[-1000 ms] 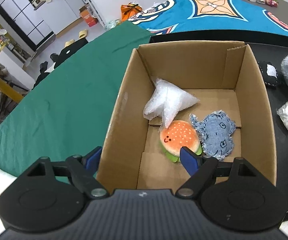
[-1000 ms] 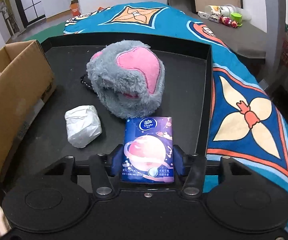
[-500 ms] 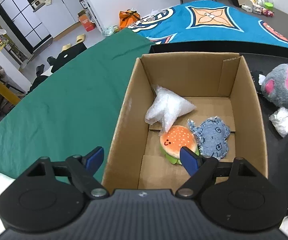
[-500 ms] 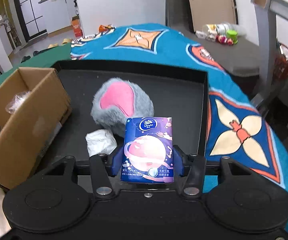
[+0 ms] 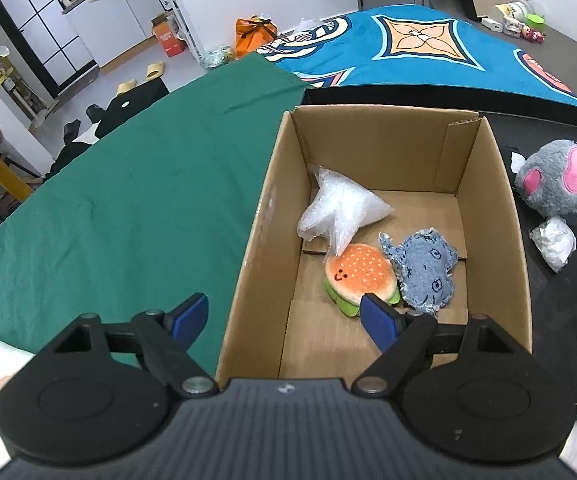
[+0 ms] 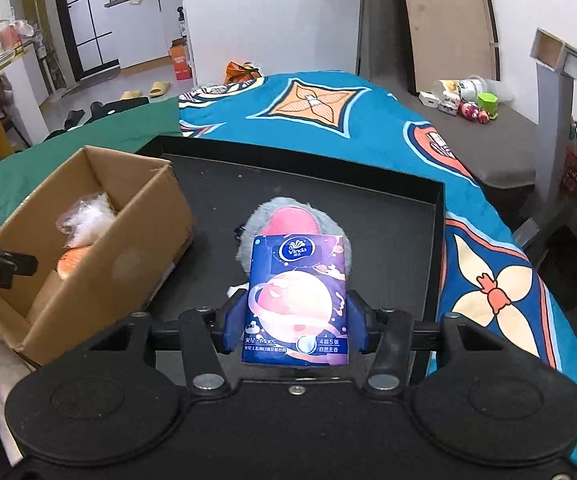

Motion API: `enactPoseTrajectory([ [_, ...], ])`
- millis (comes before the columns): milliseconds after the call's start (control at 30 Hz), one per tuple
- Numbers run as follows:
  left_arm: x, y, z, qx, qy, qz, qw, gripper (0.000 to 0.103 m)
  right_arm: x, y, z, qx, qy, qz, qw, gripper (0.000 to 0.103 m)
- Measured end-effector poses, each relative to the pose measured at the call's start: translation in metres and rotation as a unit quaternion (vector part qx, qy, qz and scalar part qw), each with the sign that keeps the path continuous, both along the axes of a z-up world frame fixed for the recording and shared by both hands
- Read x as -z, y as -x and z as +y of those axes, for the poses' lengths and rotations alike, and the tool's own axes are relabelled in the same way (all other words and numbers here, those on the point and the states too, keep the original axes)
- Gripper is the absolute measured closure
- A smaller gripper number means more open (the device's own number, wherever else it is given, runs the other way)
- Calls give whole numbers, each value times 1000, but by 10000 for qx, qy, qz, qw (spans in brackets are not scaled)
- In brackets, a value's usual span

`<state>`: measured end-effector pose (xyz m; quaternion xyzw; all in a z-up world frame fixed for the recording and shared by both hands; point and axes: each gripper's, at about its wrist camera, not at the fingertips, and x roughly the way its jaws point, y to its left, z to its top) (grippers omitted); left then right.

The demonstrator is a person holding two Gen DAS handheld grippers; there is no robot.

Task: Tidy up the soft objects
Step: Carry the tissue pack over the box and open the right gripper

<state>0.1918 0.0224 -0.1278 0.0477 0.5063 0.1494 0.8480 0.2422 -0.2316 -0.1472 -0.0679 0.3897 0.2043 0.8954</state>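
My right gripper (image 6: 295, 322) is shut on a purple Vinda tissue pack (image 6: 297, 296) and holds it high above the black tray (image 6: 388, 216). A grey and pink plush (image 6: 288, 212) lies on the tray behind the pack; it also shows in the left wrist view (image 5: 560, 180) with a white wad (image 5: 552, 240) beside it. The cardboard box (image 5: 508, 240) holds a burger plush (image 5: 358, 274), a denim plush (image 5: 424, 268) and a clear bag (image 5: 340, 208). My left gripper (image 5: 284, 316) is open and empty over the box's near left wall.
The box (image 6: 136, 240) stands at the tray's left edge, partly on a green cloth (image 5: 128, 200). A blue patterned blanket (image 6: 368, 120) lies behind and right of the tray. A grey metal frame (image 6: 552, 80) rises at the far right.
My right gripper has risen well above the tray with the tissue pack and the box has come into its view. My left gripper has pulled back and up from the box.
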Motion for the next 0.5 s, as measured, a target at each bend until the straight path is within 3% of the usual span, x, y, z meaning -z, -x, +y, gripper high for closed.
enactPoseTrajectory([
  [200,-1,6,6,26,152,-139,9998,21,-13,8,14,-61,-303,201,9993,53],
  [500,0,14,18,73,439,-373,9983,24,-32,19,54,-270,-232,44,9994,53],
])
